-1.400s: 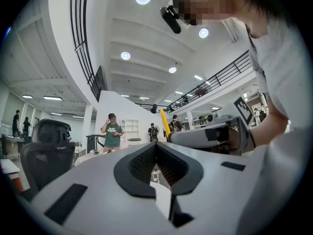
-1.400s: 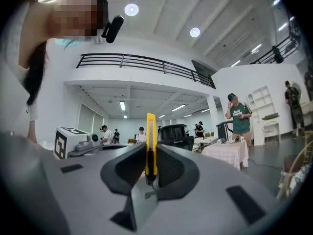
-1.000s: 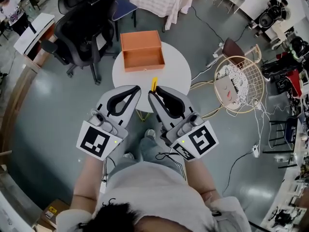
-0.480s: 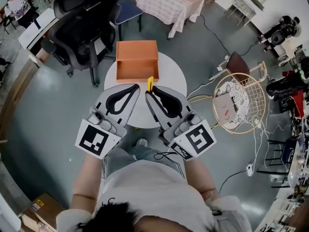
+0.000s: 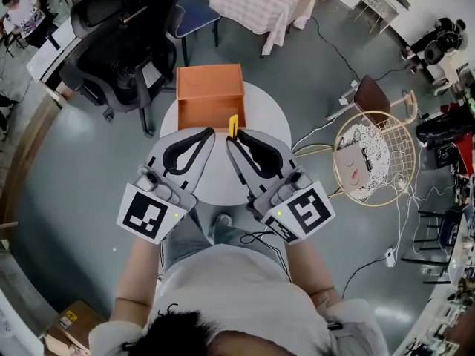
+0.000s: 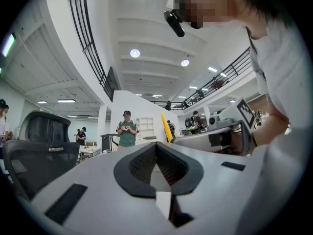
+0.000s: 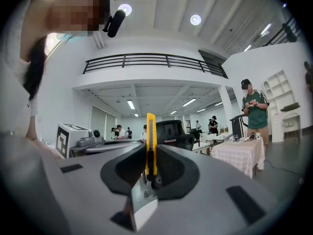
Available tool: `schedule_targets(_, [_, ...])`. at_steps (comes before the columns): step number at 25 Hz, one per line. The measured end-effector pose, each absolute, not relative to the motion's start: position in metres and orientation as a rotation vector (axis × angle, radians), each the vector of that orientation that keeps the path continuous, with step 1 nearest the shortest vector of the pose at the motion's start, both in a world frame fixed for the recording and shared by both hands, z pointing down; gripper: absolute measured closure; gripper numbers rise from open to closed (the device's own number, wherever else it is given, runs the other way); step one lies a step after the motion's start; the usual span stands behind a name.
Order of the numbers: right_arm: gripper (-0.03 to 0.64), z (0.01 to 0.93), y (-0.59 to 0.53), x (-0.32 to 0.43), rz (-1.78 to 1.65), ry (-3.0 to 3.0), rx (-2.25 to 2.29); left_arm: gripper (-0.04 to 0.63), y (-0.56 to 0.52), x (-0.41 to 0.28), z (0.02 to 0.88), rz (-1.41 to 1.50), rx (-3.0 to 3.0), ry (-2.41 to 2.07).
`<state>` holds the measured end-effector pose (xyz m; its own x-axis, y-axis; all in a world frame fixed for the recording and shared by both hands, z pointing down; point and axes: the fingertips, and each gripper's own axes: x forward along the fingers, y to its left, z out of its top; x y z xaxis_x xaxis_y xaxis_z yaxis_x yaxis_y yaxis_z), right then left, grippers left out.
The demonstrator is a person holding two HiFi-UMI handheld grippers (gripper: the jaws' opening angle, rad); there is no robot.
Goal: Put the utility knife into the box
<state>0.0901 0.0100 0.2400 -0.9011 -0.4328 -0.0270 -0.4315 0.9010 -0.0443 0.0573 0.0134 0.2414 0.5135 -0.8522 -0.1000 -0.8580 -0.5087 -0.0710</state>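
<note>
An open orange box [image 5: 210, 95] stands at the far side of a small round white table [image 5: 271, 117]. My right gripper [image 5: 232, 136] is shut on the yellow utility knife [image 5: 233, 124], which sticks up past its fingertips and reaches the box's near edge in the head view. In the right gripper view the knife [image 7: 150, 146] stands edge-on between the jaws of that gripper [image 7: 149, 156]. My left gripper [image 5: 210, 133] hovers just to the left, shut with nothing in it [image 6: 156, 146]. From the left gripper view, the knife [image 6: 167, 128] shows beside the right gripper.
A black office chair [image 5: 111, 47] stands left of the table, a checked-cloth table [image 5: 260, 2] behind it, and a wire chair with a cushion [image 5: 367, 150] to the right. Cables trail on the grey floor [image 5: 334, 221]. A person in green [image 6: 127, 131] stands far off.
Both grippers and the knife have come nearer the box; the knife's tip now meets the box's near edge in the head view. Neither gripper's hold has changed.
</note>
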Motion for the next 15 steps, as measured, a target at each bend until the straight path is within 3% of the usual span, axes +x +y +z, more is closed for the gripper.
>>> schedule_targets(15, [0.548, 0.241, -0.076, 0.016, -0.130, 2.920, -1.034, 0.586, -0.082, -0.016, 0.242, 0.035, -2.824, 1.196])
